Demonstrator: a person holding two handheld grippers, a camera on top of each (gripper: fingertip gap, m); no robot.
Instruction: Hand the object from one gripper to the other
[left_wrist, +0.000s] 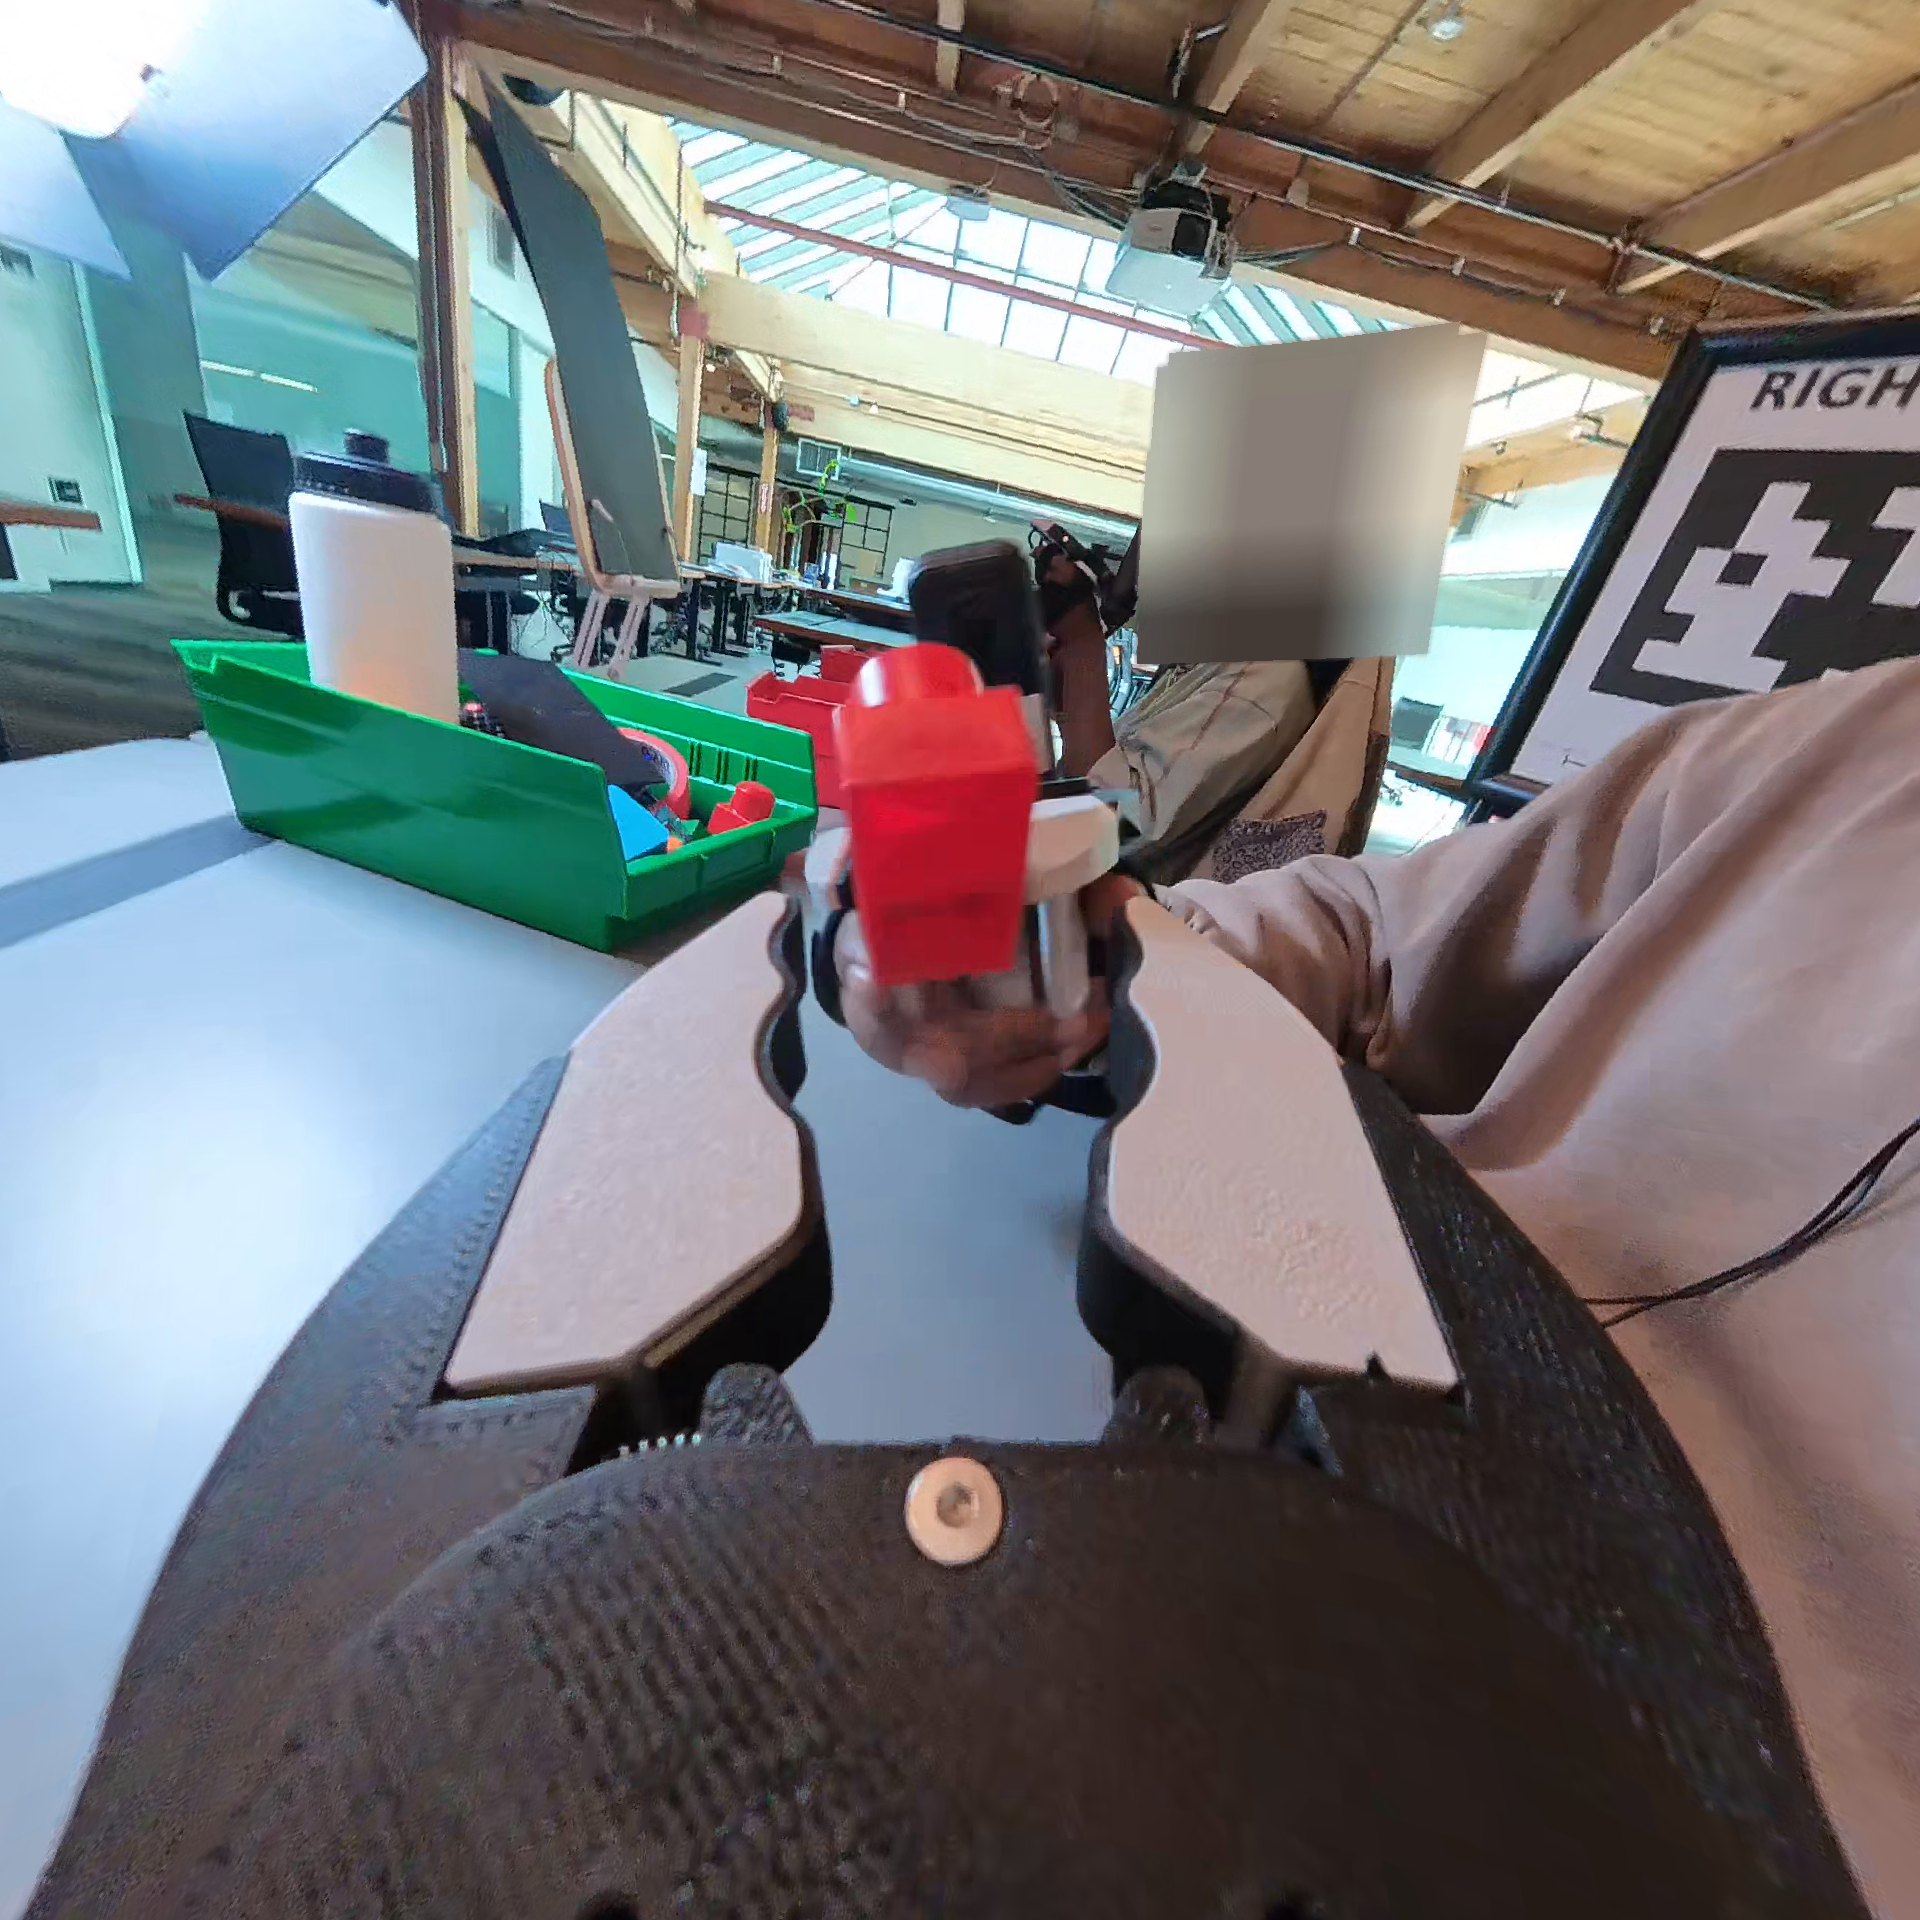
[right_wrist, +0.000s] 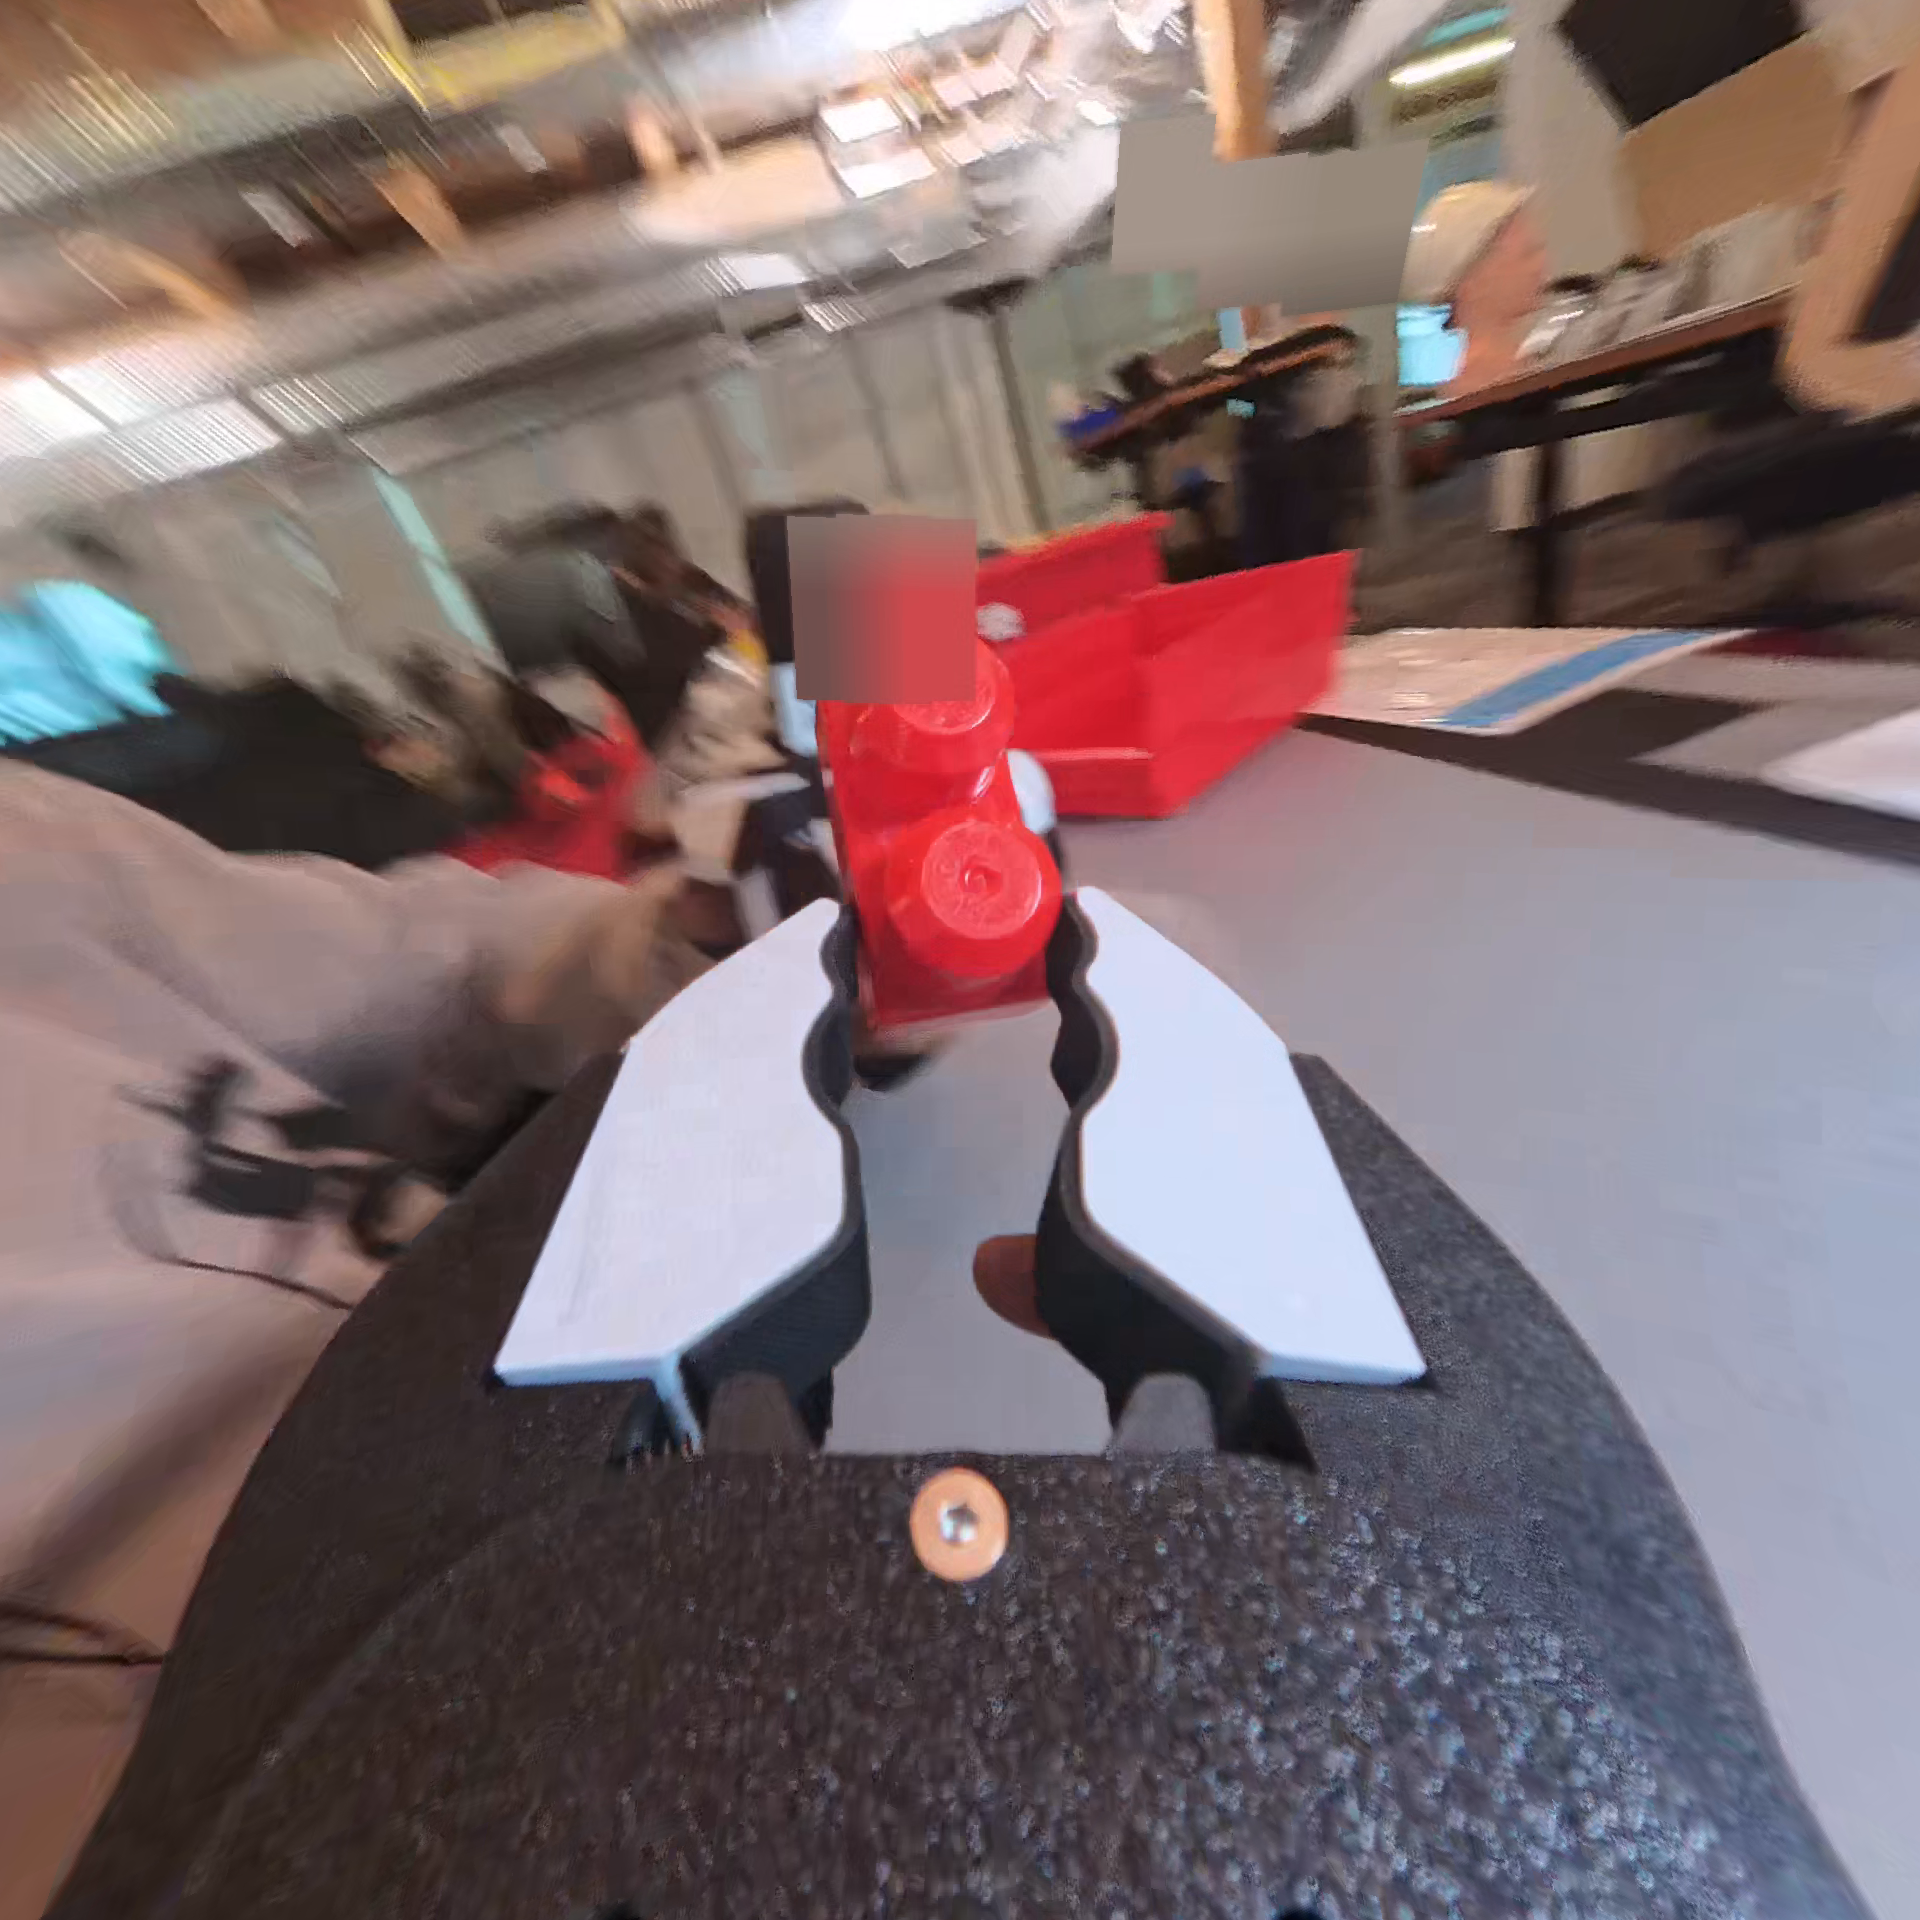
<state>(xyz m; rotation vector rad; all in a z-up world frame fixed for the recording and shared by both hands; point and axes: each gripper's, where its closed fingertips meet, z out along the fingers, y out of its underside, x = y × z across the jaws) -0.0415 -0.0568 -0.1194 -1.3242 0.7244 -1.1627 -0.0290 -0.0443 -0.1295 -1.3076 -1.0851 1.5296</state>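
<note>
Red block (right_wrist: 940, 883) sits pinched in the right tongs (right_wrist: 951, 935), mid-frame; left tongs (left_wrist: 956, 935) gape wide; a printed marker board (left_wrist: 1766, 561) stands far right.

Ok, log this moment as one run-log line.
phase: handover, not yet done | right claw: shut on red block | left claw: open, facing block, apart | green bin: on table, behind

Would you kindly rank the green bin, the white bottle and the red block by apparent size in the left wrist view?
1. green bin
2. red block, though nearness to the camera inflates it
3. white bottle, partly hidden inside the bin, so its place against the block is unsure
</note>
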